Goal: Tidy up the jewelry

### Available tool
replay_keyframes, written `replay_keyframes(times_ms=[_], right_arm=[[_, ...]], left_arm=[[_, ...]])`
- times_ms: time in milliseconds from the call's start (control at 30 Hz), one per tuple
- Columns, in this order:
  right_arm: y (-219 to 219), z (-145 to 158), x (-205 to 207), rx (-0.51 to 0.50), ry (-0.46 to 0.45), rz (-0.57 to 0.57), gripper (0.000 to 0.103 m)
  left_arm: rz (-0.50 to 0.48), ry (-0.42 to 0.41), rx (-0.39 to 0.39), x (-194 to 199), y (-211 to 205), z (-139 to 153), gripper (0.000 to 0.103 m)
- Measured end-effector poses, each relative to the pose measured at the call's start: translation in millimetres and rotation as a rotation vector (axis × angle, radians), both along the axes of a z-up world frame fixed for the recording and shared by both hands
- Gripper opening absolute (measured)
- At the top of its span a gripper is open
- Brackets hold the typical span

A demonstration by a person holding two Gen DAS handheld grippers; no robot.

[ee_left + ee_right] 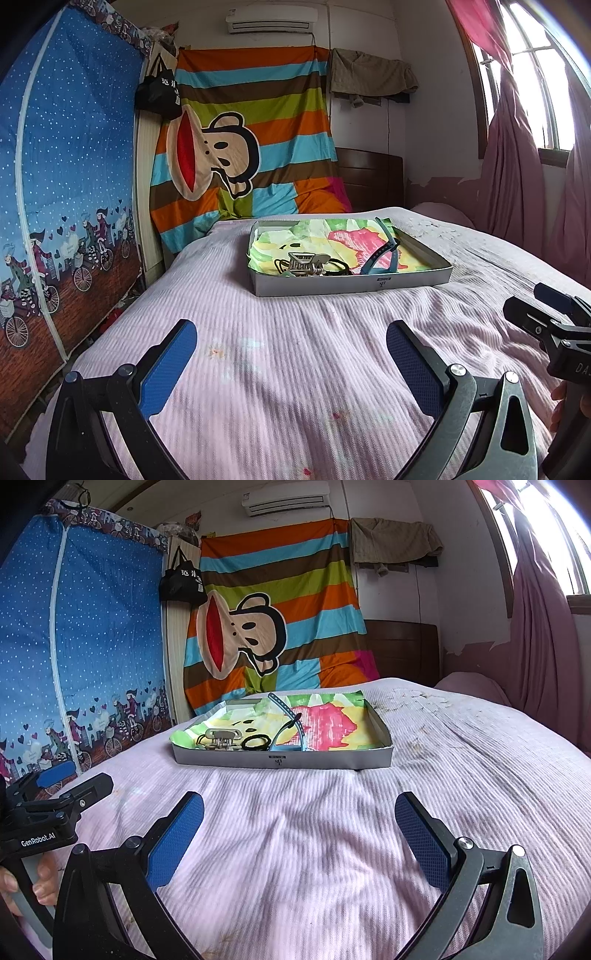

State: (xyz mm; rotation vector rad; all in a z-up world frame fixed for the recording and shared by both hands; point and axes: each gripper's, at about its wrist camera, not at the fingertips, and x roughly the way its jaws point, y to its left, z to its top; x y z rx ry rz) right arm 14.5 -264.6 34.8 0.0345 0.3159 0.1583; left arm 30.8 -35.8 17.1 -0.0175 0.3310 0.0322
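A shallow grey cardboard tray (354, 282) lined with a colourful cloth sits on the pink bed, ahead of both grippers; it also shows in the right wrist view (280, 758). In it lie a metal hair claw clip (304, 264) (221, 738), a black hair tie (338, 267) (256, 743) and a blue watch strap (384, 251) (291, 720). My left gripper (291, 343) is open and empty, low over the bedspread well short of the tray. My right gripper (299, 816) is open and empty, beside it to the right.
The pink ribbed bedspread (295, 369) covers the bed. A blue fabric wardrobe (66, 184) stands at the left. A striped monkey-print sheet (243, 147) hangs behind the bed. A window with pink curtains (517, 147) is at the right.
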Motion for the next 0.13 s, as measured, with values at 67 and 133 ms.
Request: replay_keyframes(times_ms=[67,133], right_arm=[[0.0,0.1,0.0,0.0,0.001,0.0,0.102],[0.2,-0.1,-0.1,0.0,0.001,-0.001,0.102]], left_arm=[[-0.001,-0.001,0.002,-0.3,-4.0,-0.3,0.103],[0.0,0.0,0.001,-0.1,-3.0,-0.1,0.103]])
